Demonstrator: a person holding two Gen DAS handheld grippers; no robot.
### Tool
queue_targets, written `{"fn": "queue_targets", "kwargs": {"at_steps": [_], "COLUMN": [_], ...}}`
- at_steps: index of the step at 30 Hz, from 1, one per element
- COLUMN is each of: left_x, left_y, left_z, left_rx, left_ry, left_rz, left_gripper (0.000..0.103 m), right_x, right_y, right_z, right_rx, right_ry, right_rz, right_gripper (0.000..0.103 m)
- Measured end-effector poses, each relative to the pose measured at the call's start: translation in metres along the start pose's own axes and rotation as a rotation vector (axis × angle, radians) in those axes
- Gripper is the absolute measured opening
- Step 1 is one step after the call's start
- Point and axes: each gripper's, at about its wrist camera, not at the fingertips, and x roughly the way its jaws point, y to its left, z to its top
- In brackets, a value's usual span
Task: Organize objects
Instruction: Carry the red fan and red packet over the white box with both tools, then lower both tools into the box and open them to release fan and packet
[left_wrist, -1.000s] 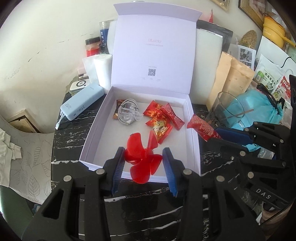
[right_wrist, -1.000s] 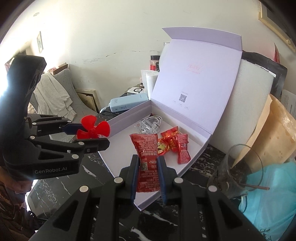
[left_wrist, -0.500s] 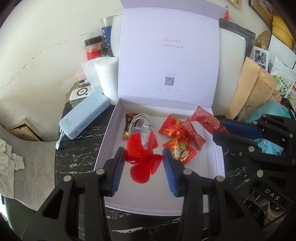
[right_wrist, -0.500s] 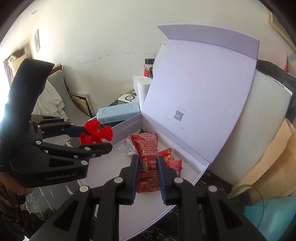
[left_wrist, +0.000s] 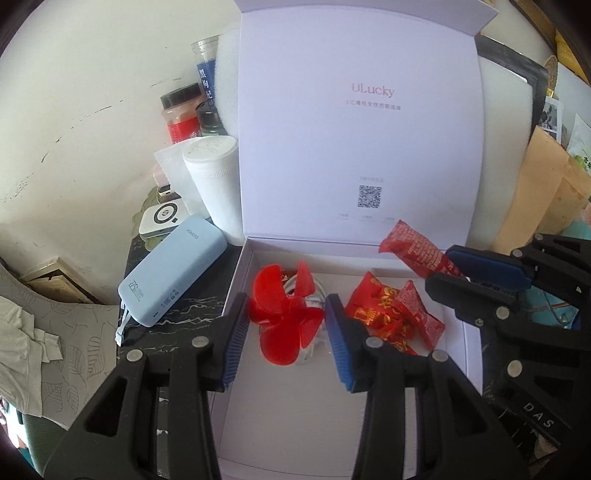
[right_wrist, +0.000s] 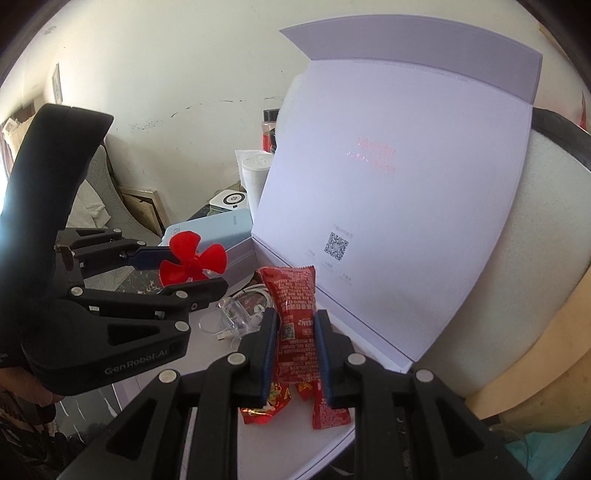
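Both hand-held grippers further over white box (left_wrist: 236, 295), left (left_wrist: 286, 325) pinching fan (left_wrist: 286, 314), right (right_wrist: 295, 343) packet (right_wrist: 295, 325).

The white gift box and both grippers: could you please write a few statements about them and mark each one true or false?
1. The left gripper holds a red fan propeller between its jaws. True.
2. The right gripper is empty. False: it is shut on a red snack packet.
3. The white box has its lid closed. False: the lid stands open, showing a QR code inside.
4. Red candy packets already lie in the box. True.
5. The blue power bank lies inside the box. False: it lies on the dark table, left of the box.
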Motion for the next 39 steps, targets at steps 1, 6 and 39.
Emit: {"fn": "queue_targets", "kwargs": {"at_steps": [1,6,39], "left_x": [0.004,0.024,0.046], "left_y": [0.001,0.004,-0.002], "left_z": [0.0,-0.003,-0.015], "left_rx": [-0.007,-0.006,-0.003], "left_ry": [0.007,0.05,0.157], "left_rz": [-0.014,-0.024,-0.08], "left_gripper": [0.04,0.04,0.04], "right_x": [0.003,0.013,0.041], "right_y": [-0.001,-0.005,0.003], "right_z": [-0.001,-0.005,-0.017], "right_rx": [-0.003,-0.005,0.007], "right_ry": [0.004,0.031,0.171], "right_rz": [-0.006,-0.006,-0.074], "right_gripper": [0.019,0.019,0.021]}}
